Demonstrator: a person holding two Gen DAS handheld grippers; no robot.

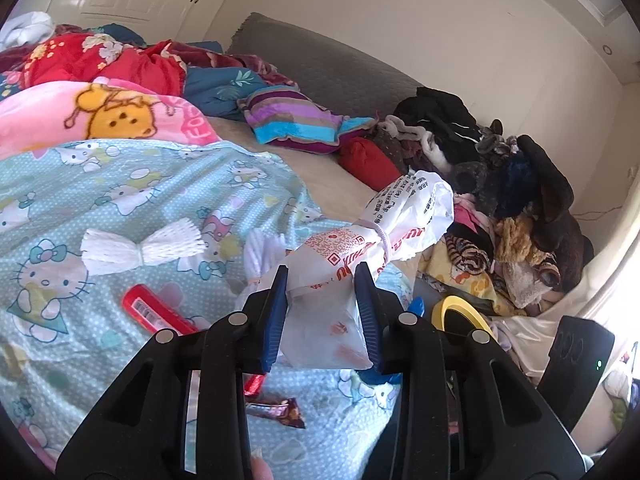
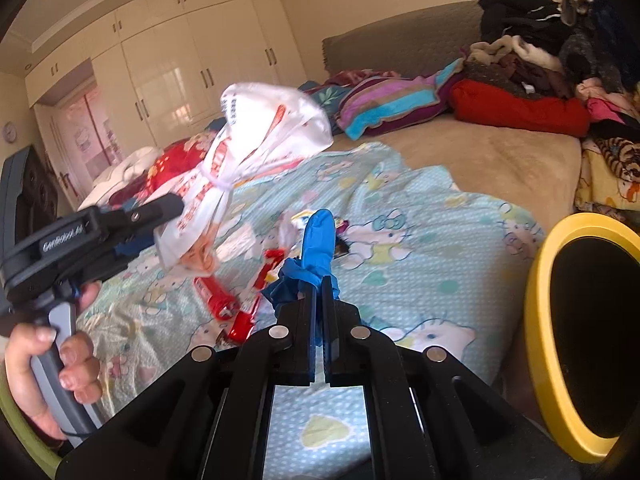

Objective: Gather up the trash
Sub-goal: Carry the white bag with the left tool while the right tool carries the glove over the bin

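My left gripper (image 1: 322, 276) is shut on a white plastic bag with red print (image 1: 372, 240), tied in the middle, held above the bed; it also shows in the right wrist view (image 2: 248, 152). My right gripper (image 2: 319, 284) is shut on a blue rubber glove (image 2: 316, 240) that sticks up between the fingers. On the Hello Kitty sheet (image 1: 120, 208) lie a white foam net (image 1: 140, 246), a red wrapper (image 1: 156, 312) and a brown snack wrapper (image 1: 276, 410). Red wrappers (image 2: 224, 296) lie below the bag.
A yellow-rimmed bin (image 2: 576, 336) stands at the right of the bed; its rim shows in the left wrist view (image 1: 456, 308). Piles of clothes (image 1: 500, 184) and blankets (image 1: 100, 108) cover the far bed. A grey headboard (image 2: 400, 40) and white wardrobes (image 2: 180, 64) stand behind.
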